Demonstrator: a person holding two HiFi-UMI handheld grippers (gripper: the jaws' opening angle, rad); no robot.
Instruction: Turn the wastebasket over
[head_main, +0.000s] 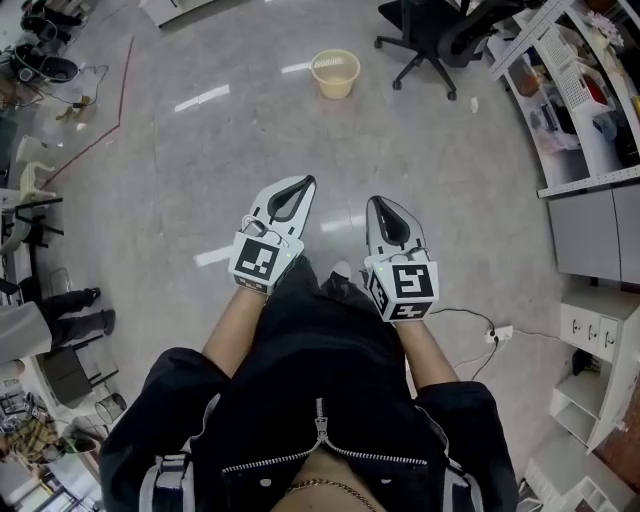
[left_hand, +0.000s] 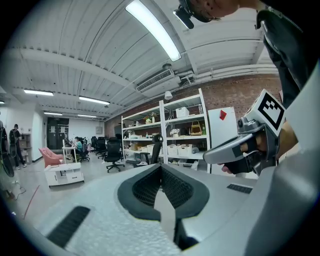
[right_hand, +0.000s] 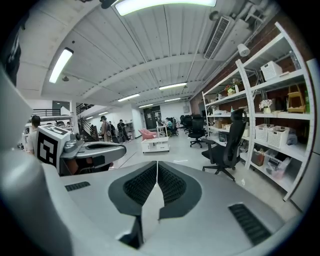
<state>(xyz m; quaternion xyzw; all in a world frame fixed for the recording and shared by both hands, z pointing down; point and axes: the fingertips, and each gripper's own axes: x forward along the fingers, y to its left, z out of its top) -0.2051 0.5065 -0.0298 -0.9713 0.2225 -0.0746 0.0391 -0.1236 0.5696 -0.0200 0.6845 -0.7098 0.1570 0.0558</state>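
Floor (head_main: 180, 130): grey and glossy, spread across most of the head view, streaked with reflections of ceiling lights.
Shelving (head_main: 575, 70): white, ran along the upper right edge, loaded with boxes and bins.
Office chair (head_main: 425, 30): black, stood on castors at the top, right of centre, near the wastebasket.
Wastebasket (head_main: 335, 73): pale yellow, stood upright on the floor at top centre, mouth facing up; well apart from both hand-held grippers and touched by neither.
Left hand-held gripper (head_main: 306, 181): held left of centre above the floor, jaws pressed fully together with nothing between them.
Right hand-held gripper (head_main: 374, 200): held just right of the left one, not touching it; jaws likewise closed tight and empty.
Power strip (head_main: 497, 333): white, lay on the floor at the lower right, cable trailing from it.
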